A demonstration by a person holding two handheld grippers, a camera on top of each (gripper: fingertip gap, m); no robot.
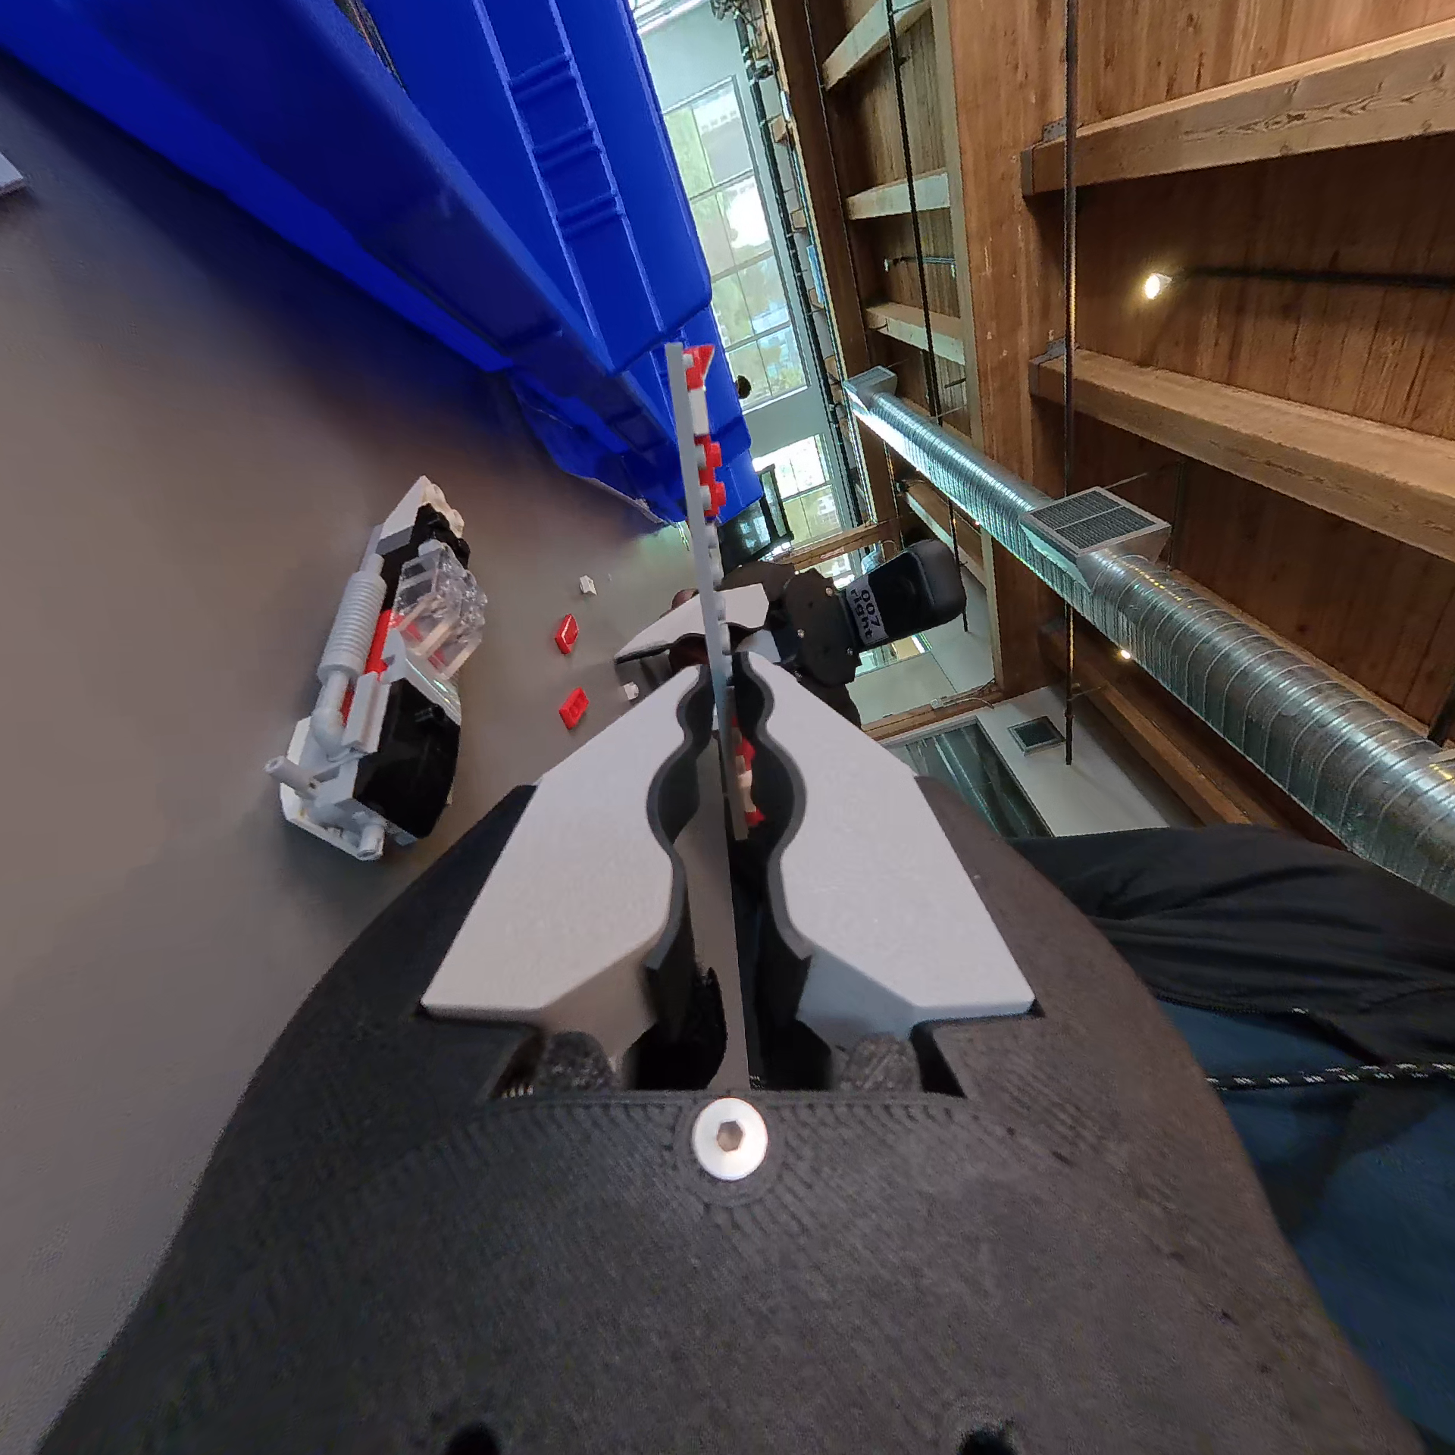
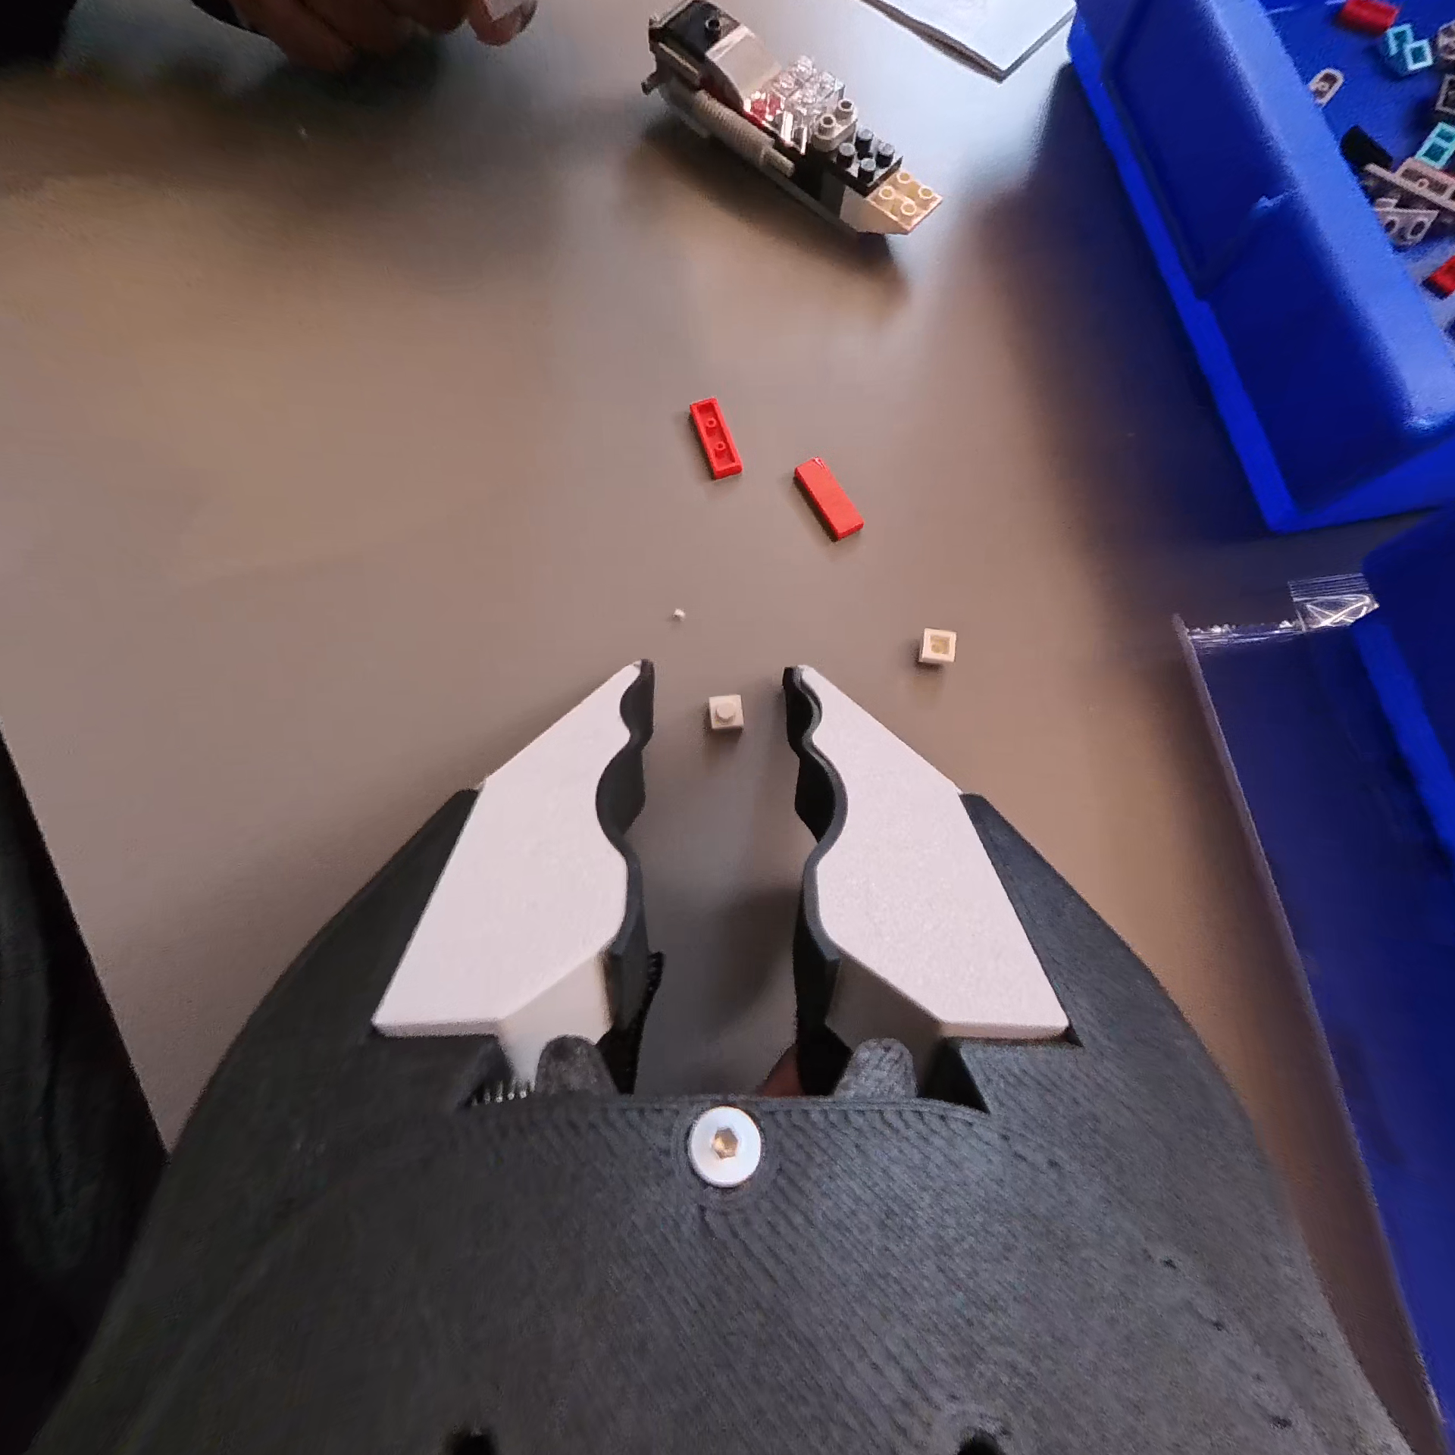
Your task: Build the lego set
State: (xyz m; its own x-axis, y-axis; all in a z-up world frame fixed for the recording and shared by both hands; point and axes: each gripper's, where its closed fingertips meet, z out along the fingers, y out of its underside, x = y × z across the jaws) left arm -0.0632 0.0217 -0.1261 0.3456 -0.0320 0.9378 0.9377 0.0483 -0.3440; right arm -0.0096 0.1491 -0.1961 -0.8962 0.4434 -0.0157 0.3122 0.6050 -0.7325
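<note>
In the left wrist view my left gripper (image 1: 728, 669) is shut on a long thin grey plate (image 1: 697, 488), seen edge-on and held above the table, with small red and white pieces along its side. In the right wrist view my right gripper (image 2: 718, 677) is open, low over the table, and a small white 1x1 plate (image 2: 725, 715) lies between its fingertips, untouched. Another white 1x1 piece (image 2: 937, 647) lies to the right. Two red tiles (image 2: 716, 438) (image 2: 828, 499) lie ahead. A part-built black, white and grey model (image 2: 787, 126) with clear bricks lies farther off; it also shows in the left wrist view (image 1: 378, 669).
Blue bins (image 2: 1260, 275) holding loose bricks stand along the right of the table, and a small clear plastic bag (image 2: 1291, 614) lies near them. A booklet (image 2: 968, 31) lies at the far edge. A person's hand (image 2: 394, 24) rests at the far left. Across from one pair of fingers to the other is roughly 15 cm.
</note>
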